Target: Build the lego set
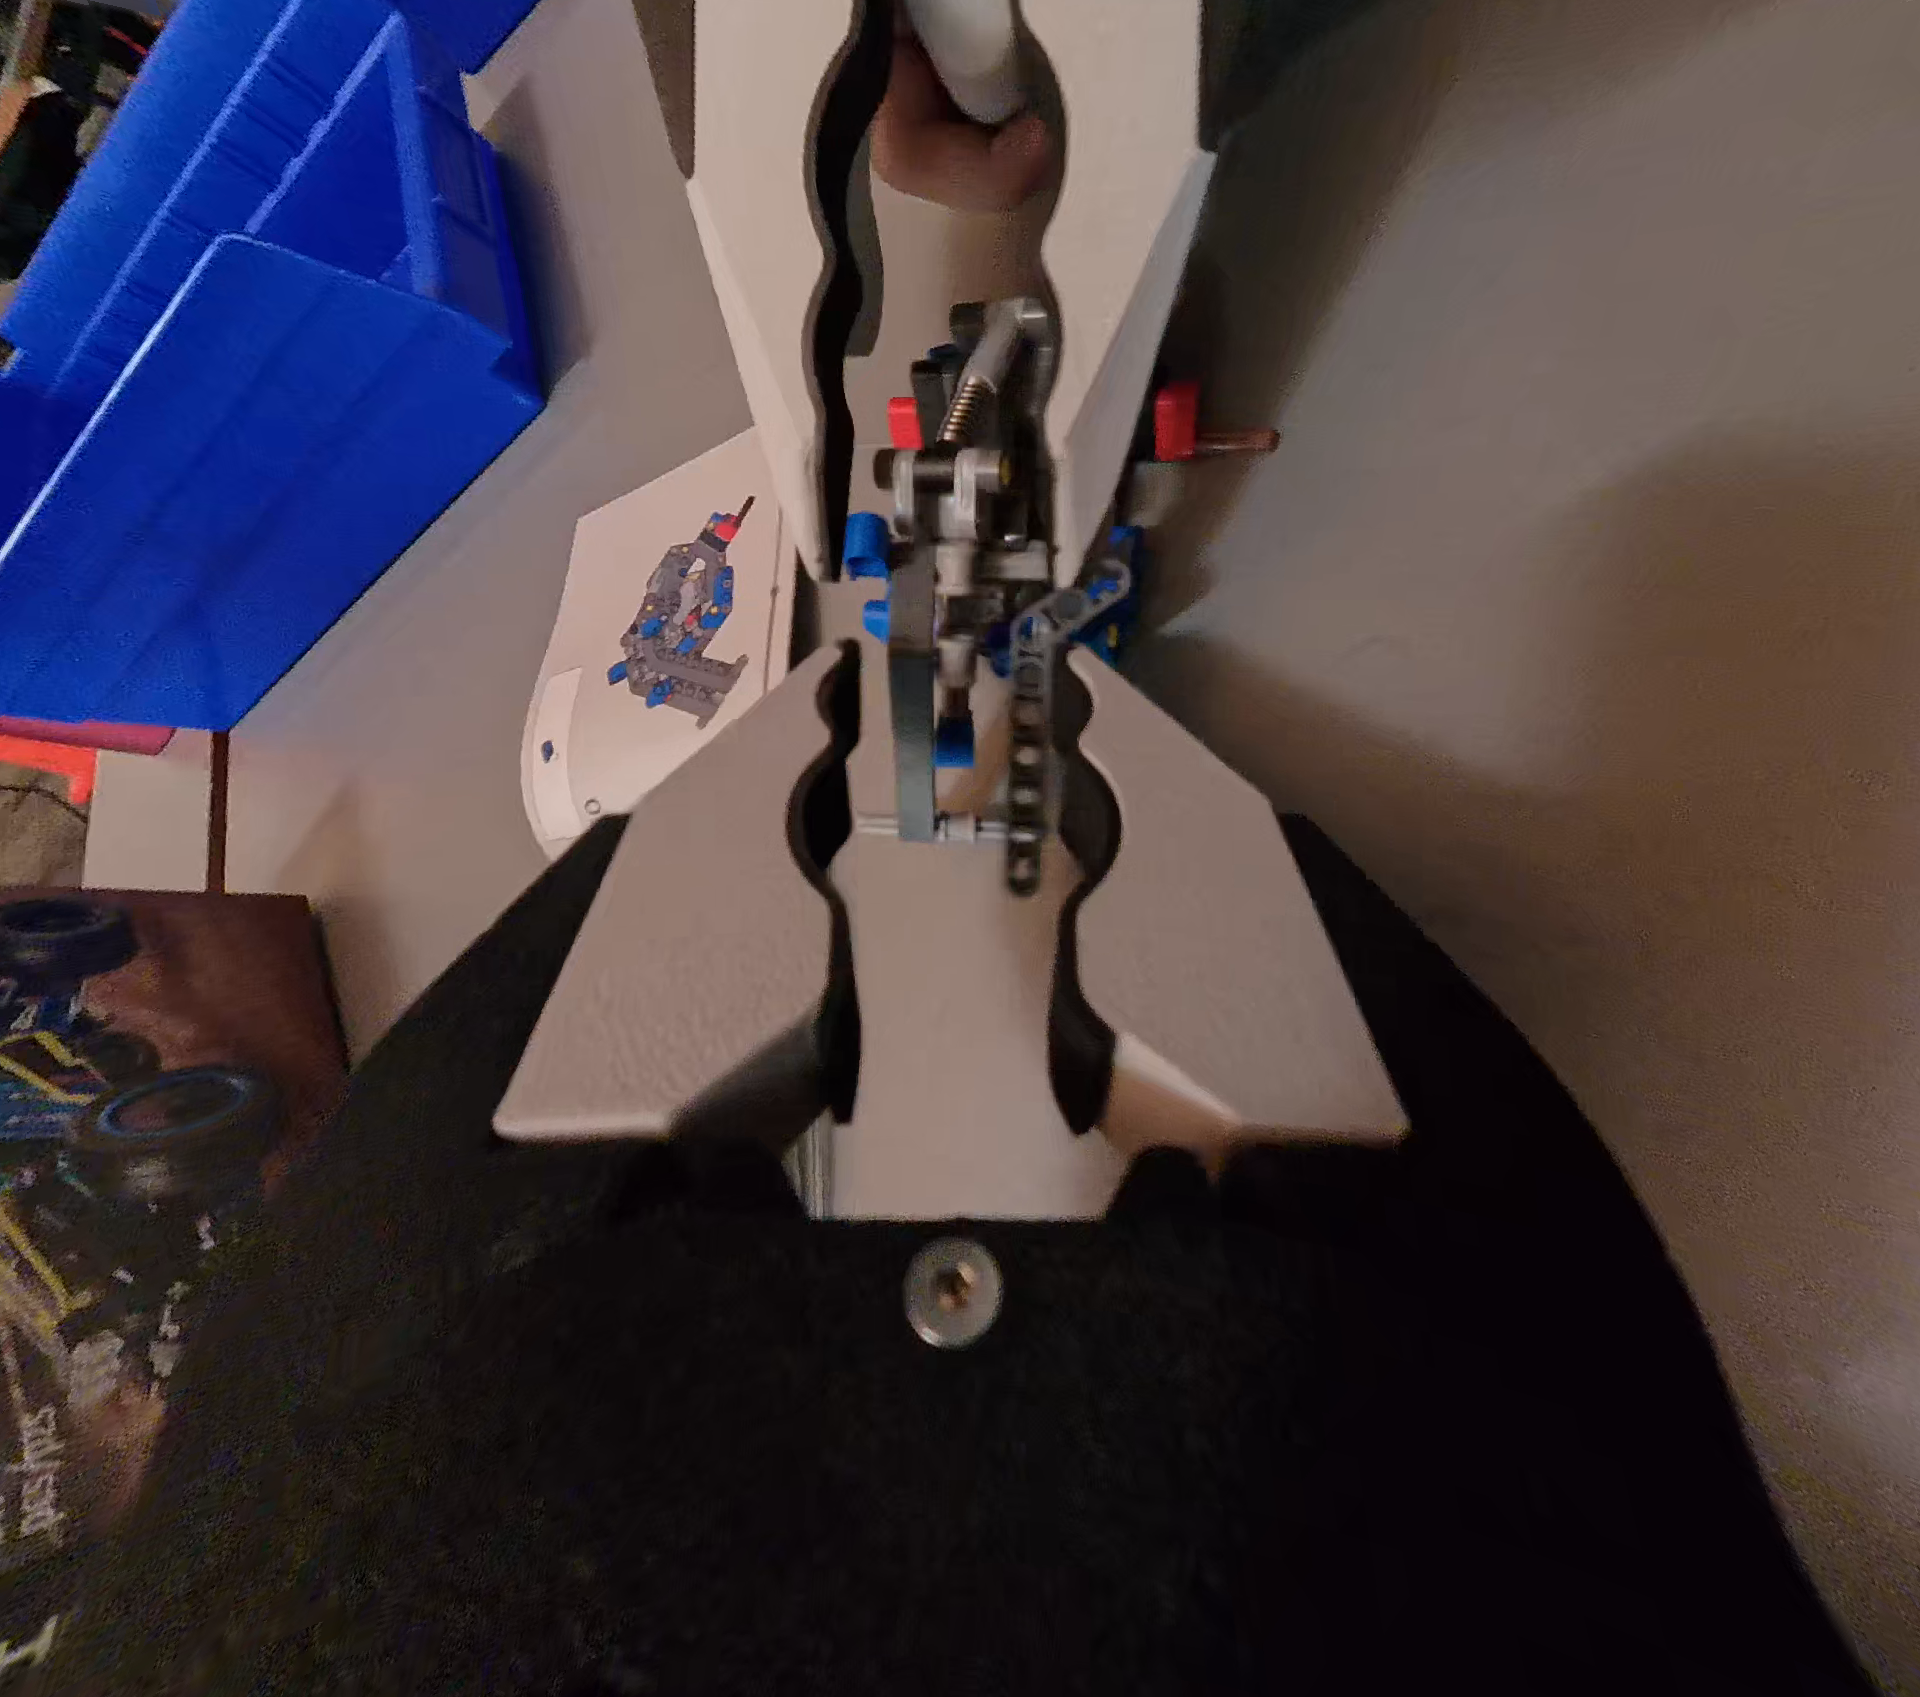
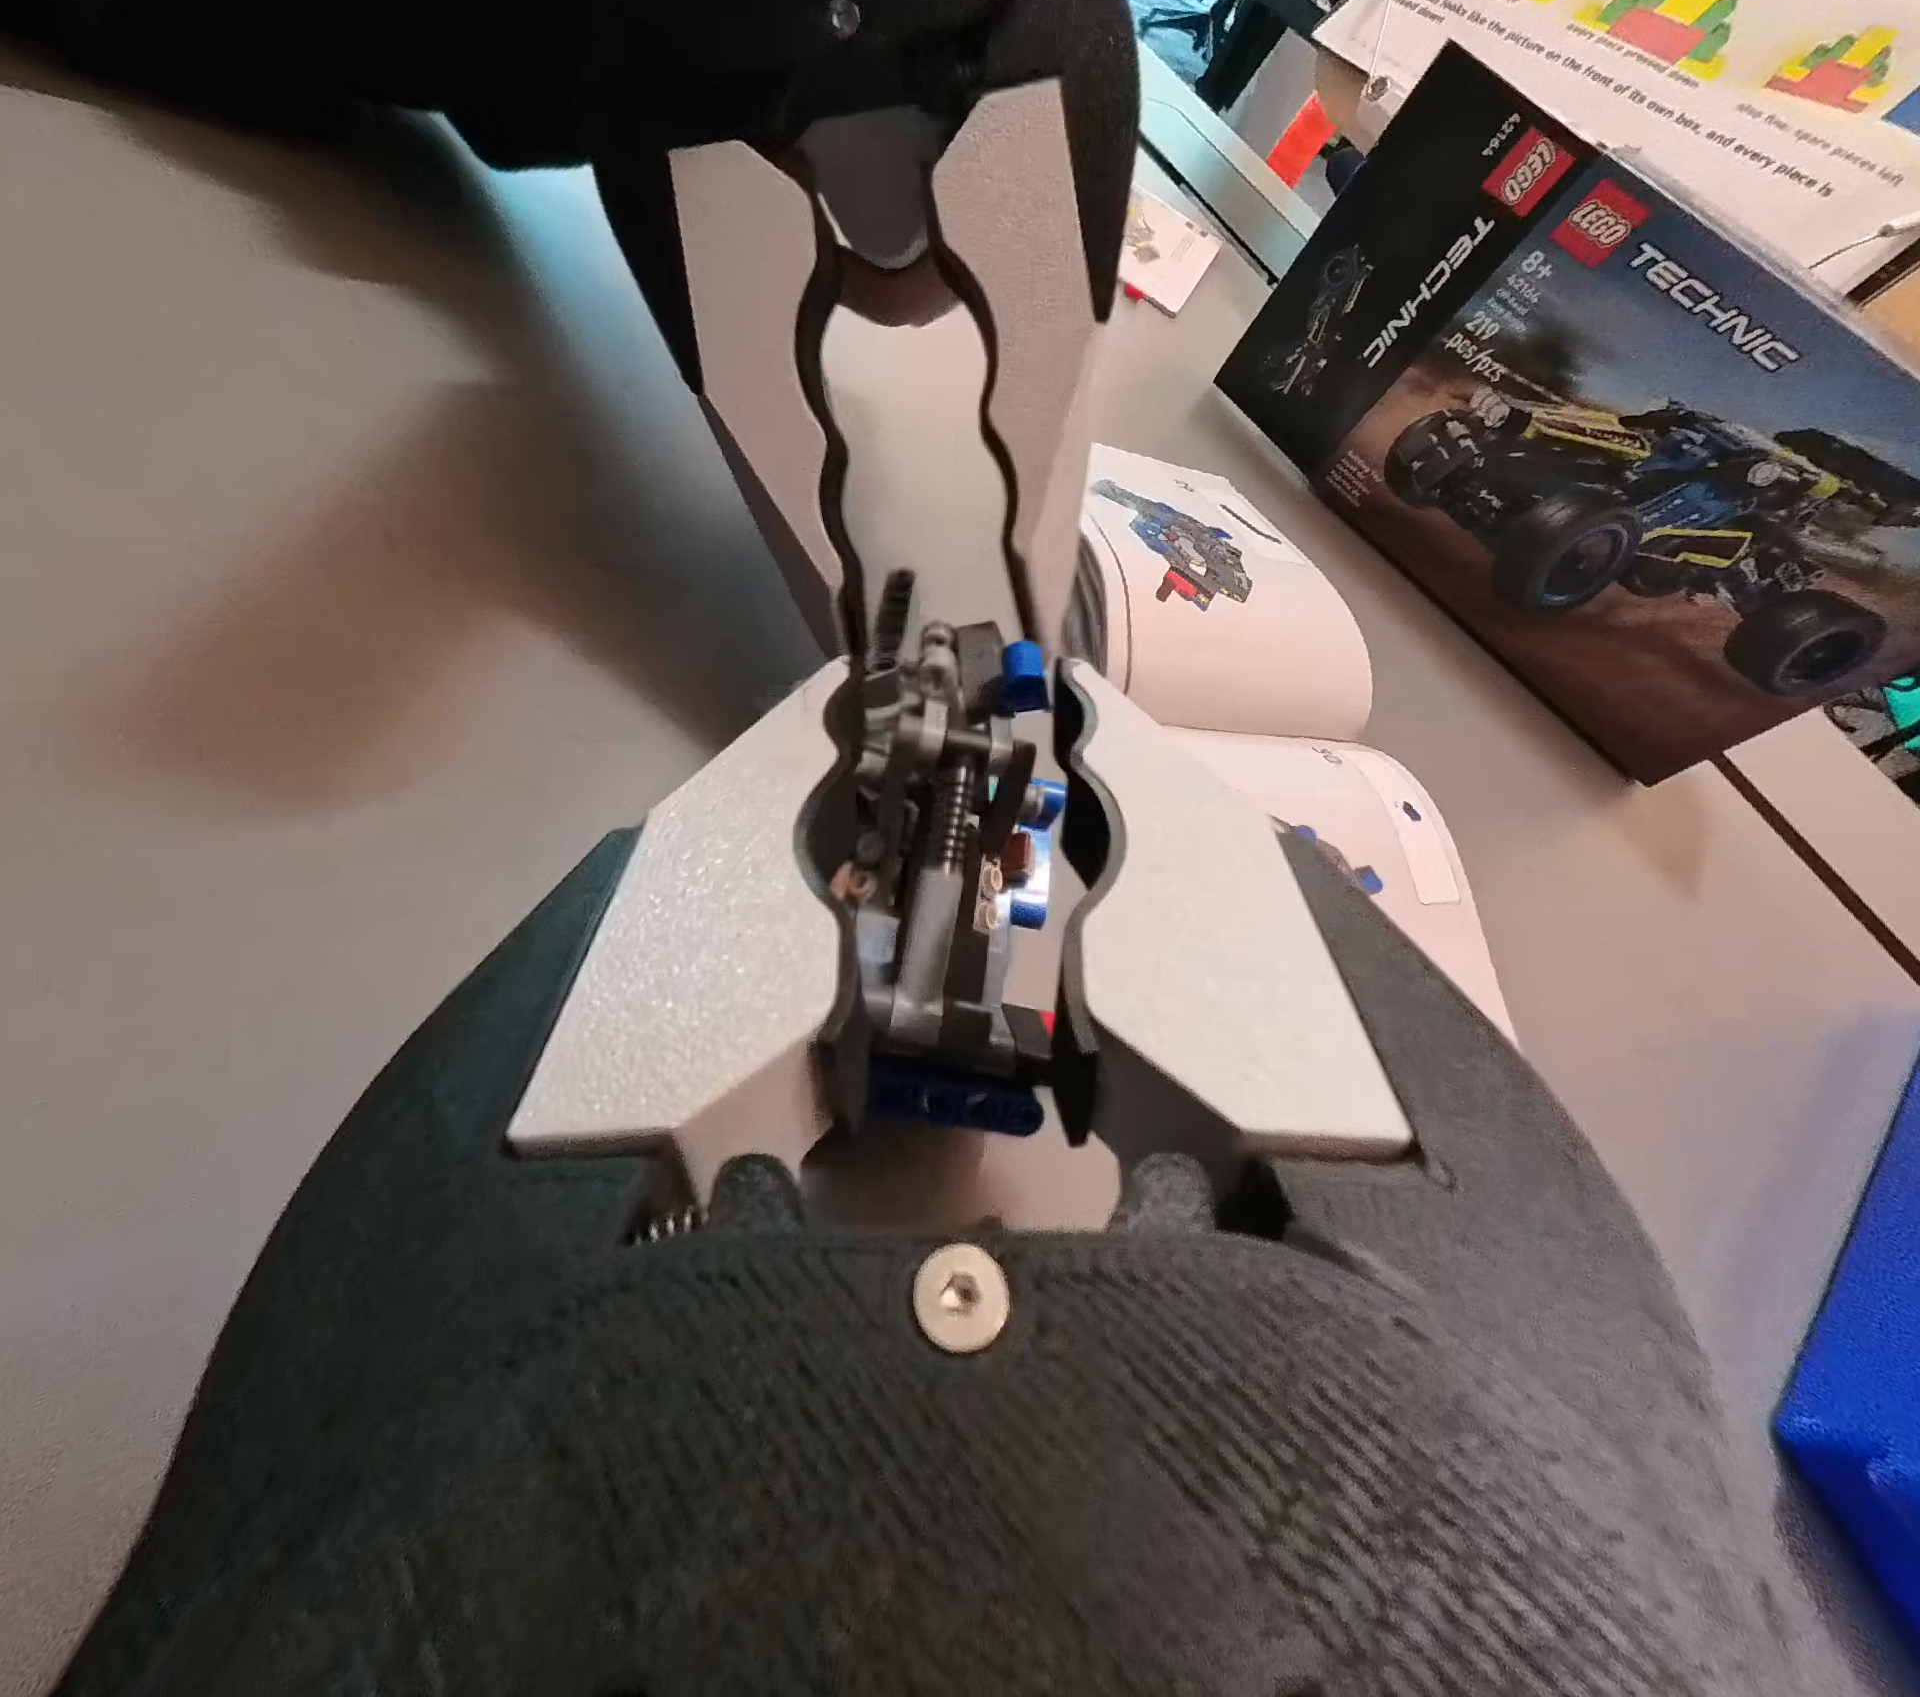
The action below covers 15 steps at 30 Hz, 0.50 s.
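Both tongs meet around a grey-and-blue brick assembly.

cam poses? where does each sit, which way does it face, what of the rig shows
Left wrist: on the left gripper, looking down its jaws at the toy brick assembly and the opposing right gripper; blue bins left.
Right wrist: on the right gripper, facing back at the left gripper; set box right.
Shared: assembly, both grippers, open booklet.
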Available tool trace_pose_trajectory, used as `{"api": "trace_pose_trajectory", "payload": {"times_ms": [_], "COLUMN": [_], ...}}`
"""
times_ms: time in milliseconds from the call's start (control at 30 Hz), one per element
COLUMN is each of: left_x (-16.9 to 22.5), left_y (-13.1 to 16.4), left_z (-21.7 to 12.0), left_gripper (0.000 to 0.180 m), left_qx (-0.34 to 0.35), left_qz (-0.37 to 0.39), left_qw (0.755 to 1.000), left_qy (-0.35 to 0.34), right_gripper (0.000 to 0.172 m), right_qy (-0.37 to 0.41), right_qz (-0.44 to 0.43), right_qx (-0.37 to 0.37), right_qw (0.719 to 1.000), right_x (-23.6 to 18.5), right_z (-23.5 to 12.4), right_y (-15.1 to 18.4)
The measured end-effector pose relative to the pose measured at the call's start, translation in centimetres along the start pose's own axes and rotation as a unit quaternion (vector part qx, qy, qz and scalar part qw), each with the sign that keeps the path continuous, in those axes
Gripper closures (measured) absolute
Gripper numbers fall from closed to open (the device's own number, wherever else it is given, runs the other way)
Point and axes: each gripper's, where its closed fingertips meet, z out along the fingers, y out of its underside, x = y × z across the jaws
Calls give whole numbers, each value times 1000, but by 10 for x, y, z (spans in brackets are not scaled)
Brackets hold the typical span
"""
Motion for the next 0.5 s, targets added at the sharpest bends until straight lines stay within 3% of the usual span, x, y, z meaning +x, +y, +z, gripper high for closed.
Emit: {"api": "trace_pose_trajectory", "payload": {"times_ms": [133, 233, 300, 367, 433, 500], "left_x": [0, 8, 19, 27, 31, 40], "left_y": [3, 8, 10, 12, 19, 23], "left_z": [-5, -13, -17, -15, -9, -3], "left_gripper": [136, 150, 158, 153, 150, 161], "left_qx": [-2, -16, -21, -36, -65, -84], "left_qz": [-15, -36, -70, -96, -91, -89], "left_qw": [1000, 999, 997, 993, 990, 985], "left_qy": [-26, -12, 25, 63, 83, 117], "right_gripper": [129, 122, 121, 121, 122, 122], "right_qy": [-6, 0, 1, 5, 2, 0], "right_qz": [-7, -4, 7, 19, 33, 44], "right_qx": [-20, -16, -11, 7, 24, 22], "right_qw": [1000, 1000, 1000, 1000, 999, 999], "right_x": [-1, 1, 4, 8, 10, 10], "right_z": [-1, -3, -8, -15, -21, -26], "right_y": [8, 7, 6, -1, -9, -13]}}
